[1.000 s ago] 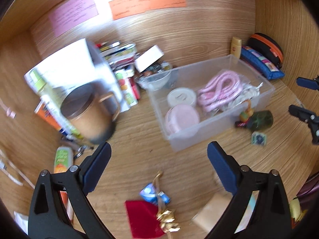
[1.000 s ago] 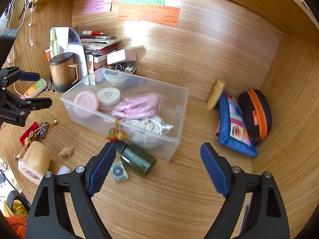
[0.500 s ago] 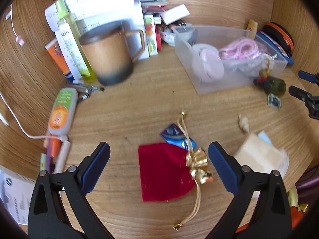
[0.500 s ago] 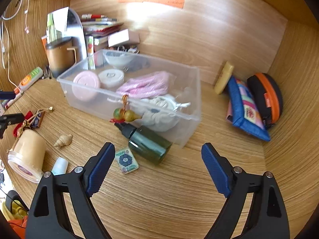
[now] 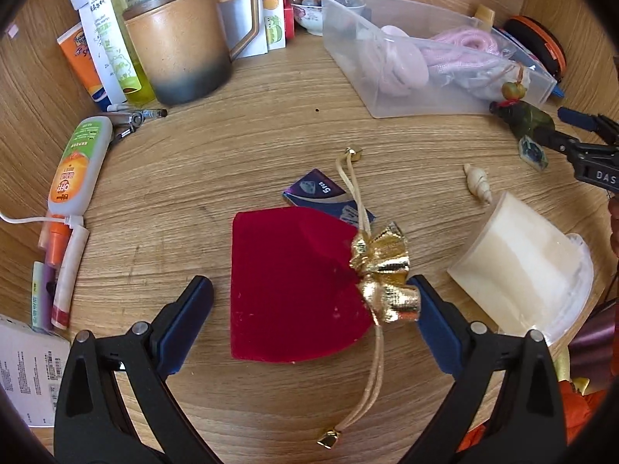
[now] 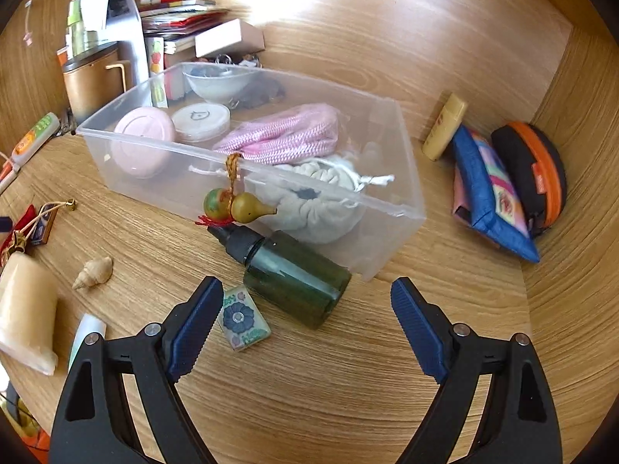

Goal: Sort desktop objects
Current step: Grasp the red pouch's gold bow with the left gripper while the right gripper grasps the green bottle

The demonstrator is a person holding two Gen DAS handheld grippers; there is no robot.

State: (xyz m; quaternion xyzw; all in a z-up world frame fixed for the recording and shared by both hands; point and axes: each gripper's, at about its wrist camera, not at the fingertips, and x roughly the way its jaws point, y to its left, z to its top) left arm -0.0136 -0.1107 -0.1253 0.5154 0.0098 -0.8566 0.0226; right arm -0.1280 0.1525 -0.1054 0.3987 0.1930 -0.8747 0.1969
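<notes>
Taking the clear bin [image 6: 390,208] as landmark, both grippers sit on its near side, each lined up on a loose item, so the step in hand looks like the approach before two pickups. The left gripper [image 5: 309,309] is spread wide and grasps nothing; the red pouch [image 5: 288,290] lies flat on the desk between its fingers, well apart from the bin, with its gold bow [image 5: 385,270] just beside the right finger and a small blue packet [image 5: 323,193] tucked under its far edge. The right gripper [image 6: 305,309] is likewise released, hovering over the green bottle [image 6: 294,274], which lies on its side touching the bin's near wall; a small patterned tile [image 6: 241,319] lies just beside the left finger. A gourd charm [image 6: 236,207] hangs over the bin's rim above the bottle's cap. Next, I judge, each gripper must drop lower and clench: the left across the pouch without snagging the cord, the right across the bottle's body, clear of the tile, then lift both over the rim into the bin.
</notes>
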